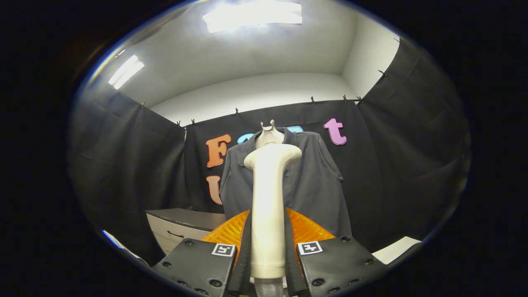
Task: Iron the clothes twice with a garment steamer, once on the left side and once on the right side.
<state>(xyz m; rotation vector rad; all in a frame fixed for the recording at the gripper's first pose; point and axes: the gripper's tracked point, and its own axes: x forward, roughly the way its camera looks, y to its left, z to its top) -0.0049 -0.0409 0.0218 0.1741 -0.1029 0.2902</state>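
The gripper (267, 251) is clamped on the garment steamer (269, 206), whose upright handle runs toward twelve o'clock, its head just short of the hanging shirt (313, 181) beyond, slightly toward one o'clock.

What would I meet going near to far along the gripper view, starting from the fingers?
gripper, its fingers shut on the steamer handle → garment steamer rising between them → dark shirt on the mannequin → black cloth wall.
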